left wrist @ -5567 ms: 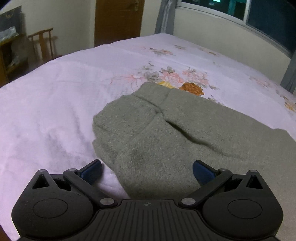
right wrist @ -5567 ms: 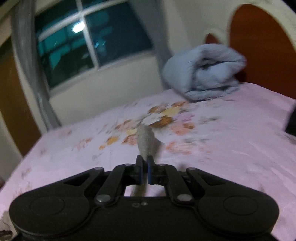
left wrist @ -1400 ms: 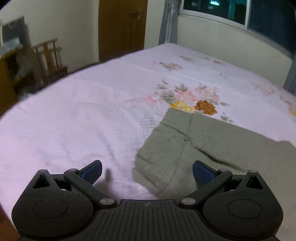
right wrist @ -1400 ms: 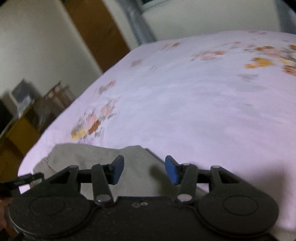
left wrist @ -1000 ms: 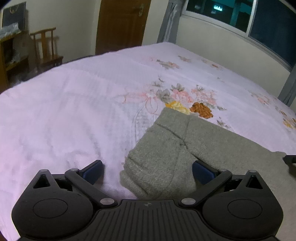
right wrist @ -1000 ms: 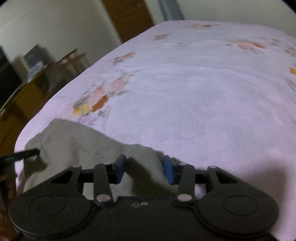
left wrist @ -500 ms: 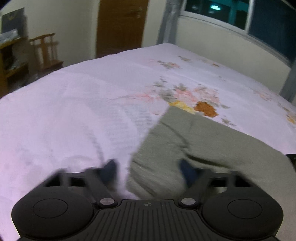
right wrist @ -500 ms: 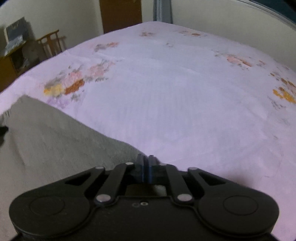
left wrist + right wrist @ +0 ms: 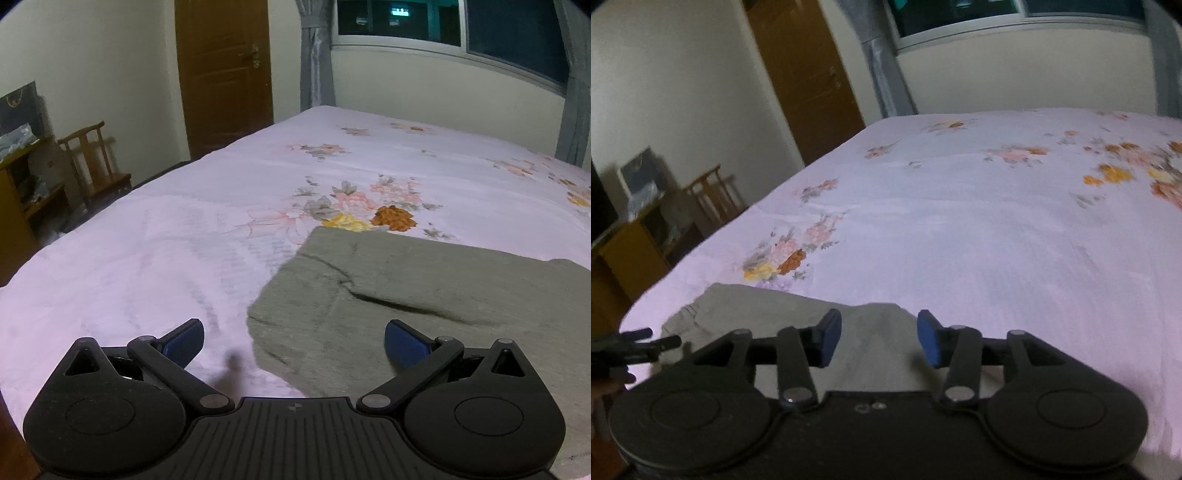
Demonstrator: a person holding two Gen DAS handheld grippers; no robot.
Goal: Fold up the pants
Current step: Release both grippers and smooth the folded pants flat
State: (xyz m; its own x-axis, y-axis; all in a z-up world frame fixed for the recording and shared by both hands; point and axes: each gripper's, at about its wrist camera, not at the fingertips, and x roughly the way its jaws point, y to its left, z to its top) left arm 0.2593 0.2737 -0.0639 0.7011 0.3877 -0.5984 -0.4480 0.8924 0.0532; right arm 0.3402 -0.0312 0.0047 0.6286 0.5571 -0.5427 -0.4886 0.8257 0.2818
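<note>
The grey-green pants [image 9: 424, 291] lie folded flat on the pink floral bedsheet [image 9: 184, 251], near the bed's front edge. My left gripper [image 9: 293, 341] is open and empty, hovering just above the pants' left folded end. In the right wrist view the pants [image 9: 768, 310] show as a flat grey pile in front of my right gripper [image 9: 879, 341], which is open and empty above their far corner. The left gripper's fingertips [image 9: 646, 341] show at that view's left edge.
A brown door [image 9: 223, 70] and a wooden chair [image 9: 96, 162] stand beyond the bed's left side, with a yellow cabinet [image 9: 18, 199] nearer. A window [image 9: 443, 18] with grey curtains is behind the bed. The bed edge runs along the left.
The right gripper was shut half a second ago and has opened and lifted off the pants. The left gripper narrowed briefly, then reopened wide. The pants lie flatter than five seconds ago.
</note>
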